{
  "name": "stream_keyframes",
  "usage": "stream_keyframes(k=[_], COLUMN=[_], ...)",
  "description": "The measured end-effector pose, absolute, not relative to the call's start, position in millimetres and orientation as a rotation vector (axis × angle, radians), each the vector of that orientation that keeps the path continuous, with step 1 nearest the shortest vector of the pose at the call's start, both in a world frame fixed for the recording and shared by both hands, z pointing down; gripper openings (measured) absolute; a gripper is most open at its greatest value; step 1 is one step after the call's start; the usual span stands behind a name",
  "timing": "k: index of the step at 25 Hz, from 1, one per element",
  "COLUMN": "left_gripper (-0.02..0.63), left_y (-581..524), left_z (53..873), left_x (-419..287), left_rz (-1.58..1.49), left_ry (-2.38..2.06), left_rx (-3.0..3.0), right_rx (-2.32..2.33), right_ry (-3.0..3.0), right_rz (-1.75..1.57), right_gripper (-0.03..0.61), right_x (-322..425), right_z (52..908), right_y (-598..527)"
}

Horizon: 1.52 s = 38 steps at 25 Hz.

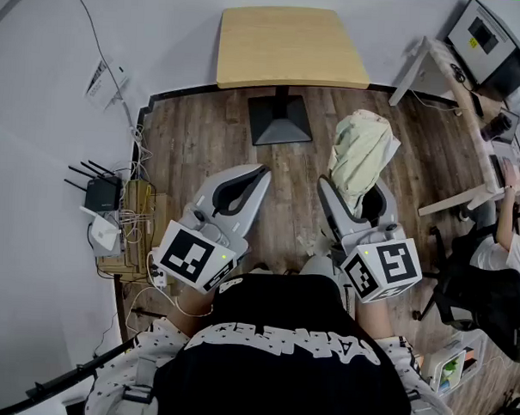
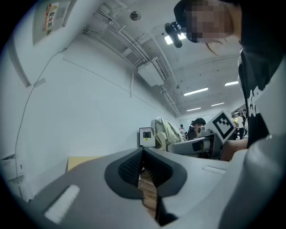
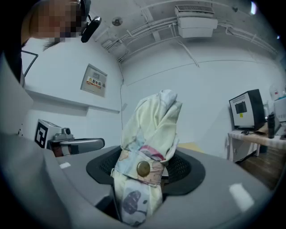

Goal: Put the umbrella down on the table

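Clearly the folded cream fabric umbrella [image 1: 361,151] is not yet on the tabletop: it stands upright in the right gripper [image 1: 356,202], whose jaws sit fairly wide apart yet press on the bundle's lower part from both sides, well short of the small square light-wood tabletop [image 1: 289,44] on its black pedestal base [image 1: 279,117] ahead. Holding it low and upright probably keeps the loose canopy from flopping while it is carried over the wood-plank floor [image 1: 203,140]. The left gripper [image 1: 254,175] rests level beside it, jaws brought together at the tips with nothing between them, seemingly just kept out of the way. In the right gripper view the umbrella [image 3: 149,147] looks soft and crumpled, pale yellow with faint printed patches of pink, blue and grey, cinched by a fabric strap closed with a round brass snap button [image 3: 143,168]; its top flares loosely above the strap.
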State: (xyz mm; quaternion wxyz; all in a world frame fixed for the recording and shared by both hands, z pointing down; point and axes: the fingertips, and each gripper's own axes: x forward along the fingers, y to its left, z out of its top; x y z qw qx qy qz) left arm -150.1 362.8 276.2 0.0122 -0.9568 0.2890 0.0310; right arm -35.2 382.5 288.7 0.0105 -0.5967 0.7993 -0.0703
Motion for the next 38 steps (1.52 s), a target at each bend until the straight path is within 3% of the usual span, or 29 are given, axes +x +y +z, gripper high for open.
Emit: stream_keyframes(k=[15, 38], left_gripper=[-0.008, -0.008], left_y=[341.6, 281.8], left_z=[273.9, 285.6], left_x=[-177.6, -153.7], left_rz=[0.128, 0.091], left_ry=[0.913, 0.952], left_rx=[-3.006, -3.014], right_rx=[-1.943, -1.943], right_ry=[2.422, 2.389], right_rz=[-0.258, -0.300], right_gripper=[0.302, 0.302], right_x=[-40.0, -1.6], right_z=[282.3, 289.1], right_y=[368.6, 304.7])
